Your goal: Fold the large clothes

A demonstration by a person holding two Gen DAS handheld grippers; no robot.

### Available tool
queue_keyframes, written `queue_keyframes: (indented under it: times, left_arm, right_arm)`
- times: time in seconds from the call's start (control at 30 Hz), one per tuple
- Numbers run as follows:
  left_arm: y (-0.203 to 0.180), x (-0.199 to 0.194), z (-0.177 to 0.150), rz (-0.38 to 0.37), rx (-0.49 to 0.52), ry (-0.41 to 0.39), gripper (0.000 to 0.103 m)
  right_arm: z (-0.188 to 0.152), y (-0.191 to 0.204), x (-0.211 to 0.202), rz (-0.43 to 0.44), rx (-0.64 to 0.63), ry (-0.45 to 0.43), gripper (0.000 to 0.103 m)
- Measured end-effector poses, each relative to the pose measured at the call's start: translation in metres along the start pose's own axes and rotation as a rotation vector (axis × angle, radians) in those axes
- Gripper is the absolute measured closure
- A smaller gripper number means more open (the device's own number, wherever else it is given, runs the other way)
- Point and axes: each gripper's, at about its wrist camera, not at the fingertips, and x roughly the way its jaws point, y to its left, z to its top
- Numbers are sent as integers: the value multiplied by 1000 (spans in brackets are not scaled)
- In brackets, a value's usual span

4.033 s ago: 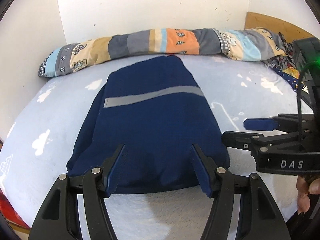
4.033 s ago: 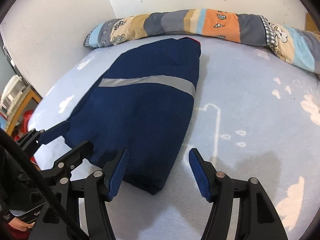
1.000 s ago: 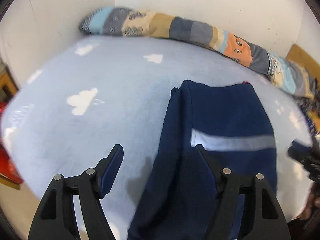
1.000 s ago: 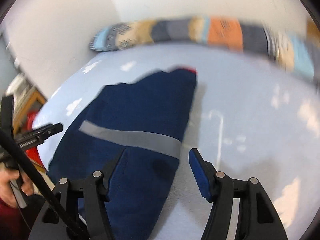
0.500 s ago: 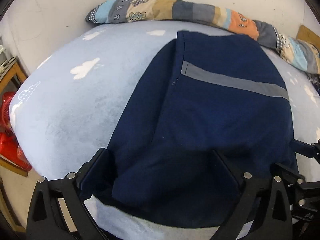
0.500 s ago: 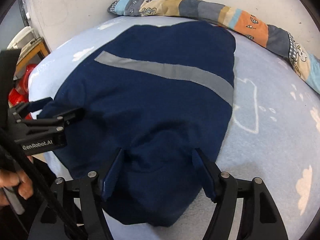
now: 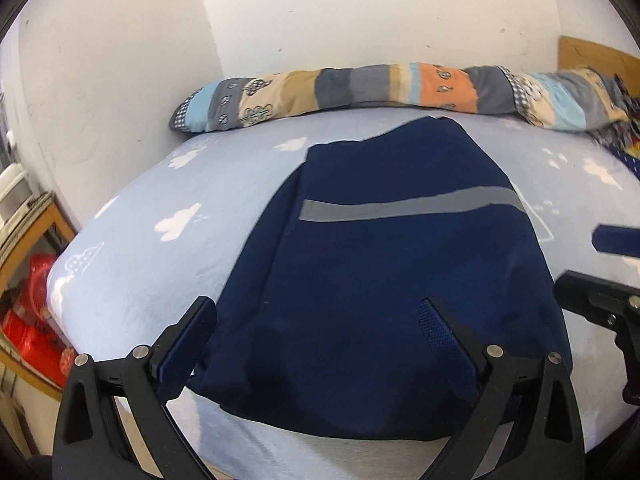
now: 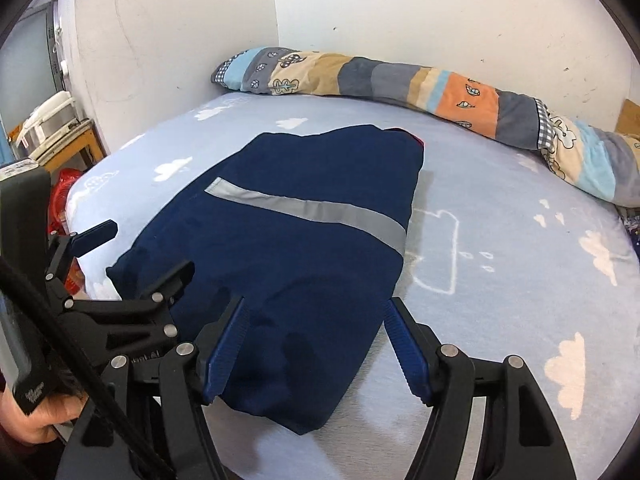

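Observation:
A folded navy blue garment (image 7: pixel 392 264) with a grey reflective stripe (image 7: pixel 408 206) lies flat on the light blue bed sheet (image 7: pixel 192 216); it also shows in the right wrist view (image 8: pixel 288 240). My left gripper (image 7: pixel 320 344) is open and empty, hovering over the garment's near edge. My right gripper (image 8: pixel 316 344) is open and empty over the garment's near right corner. The left gripper appears at the left of the right wrist view (image 8: pixel 132 252), and the right gripper at the right edge of the left wrist view (image 7: pixel 600 264).
A long patchwork bolster (image 7: pixel 400 92) lies along the white wall at the back. A wooden shelf with red items (image 7: pixel 28 320) stands left of the bed. The bed's near edge runs just below the garment.
Both grippers have pulled back and risen from the garment's near edge, where they were low half a second ago. The garment lies folded as before.

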Motion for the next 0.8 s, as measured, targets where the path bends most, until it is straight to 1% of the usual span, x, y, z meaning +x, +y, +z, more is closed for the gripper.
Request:
queue_keyframes:
  times: [0.1,0.27,0.5,0.67,0.8]
  left_arm:
    - [-5,-1,0,0,20,-7,2]
    - [-2,-2,0,-5,4,-3,2]
    - [-3,-6,1,-1,9,-20,2]
    - [-1,-9,2,-1,-2,-27,2]
    - [3,-14,2,6,-16,-48,2]
  right_arm:
    - [0,-2,-2,-8,8,3,28]
    - [-2,-3,2,-16,9,16,25]
    - [-4,-9,7,-29,28,35,23]
    - [-4,-11,2,-37,30,23,23]
    - [-3,-10,0,-43,22,15,22]
